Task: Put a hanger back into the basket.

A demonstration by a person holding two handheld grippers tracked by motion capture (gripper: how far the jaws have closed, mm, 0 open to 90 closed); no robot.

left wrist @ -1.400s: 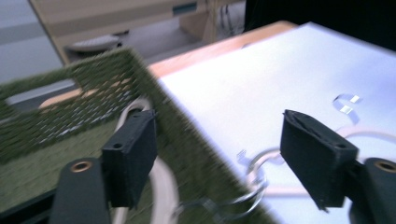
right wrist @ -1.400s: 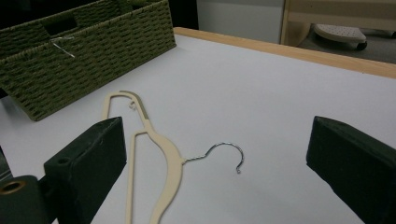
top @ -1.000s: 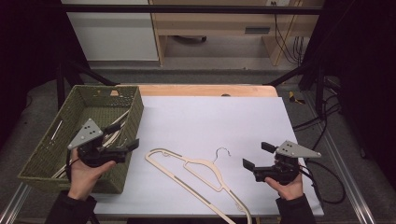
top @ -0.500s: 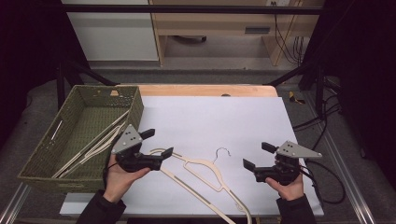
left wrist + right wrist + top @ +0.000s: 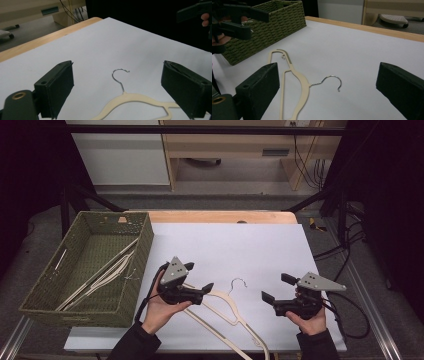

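Observation:
A cream hanger (image 5: 220,303) with a metal hook (image 5: 239,283) lies flat on the white sheet near the front edge. My left gripper (image 5: 198,276) hovers open just over the hanger's left shoulder. In the left gripper view its jaws (image 5: 118,68) stand wide apart, with the hook (image 5: 120,75) and the hanger's neck (image 5: 135,98) between them. My right gripper (image 5: 275,287) is held open to the right of the hook, apart from it. In the right gripper view the hanger (image 5: 302,82) lies ahead of the spread jaws (image 5: 329,68), and the left gripper (image 5: 239,20) shows at top left.
A green wicker basket (image 5: 145,245) stands at the left of the table with several cream hangers (image 5: 102,277) inside; it shows again (image 5: 272,22) in the right gripper view. The white sheet (image 5: 225,245) covers most of the wooden tabletop (image 5: 220,216).
My left gripper has moved right, from over the basket's front corner to over the hanger's left shoulder on the sheet. The right gripper and the hanger have stayed put.

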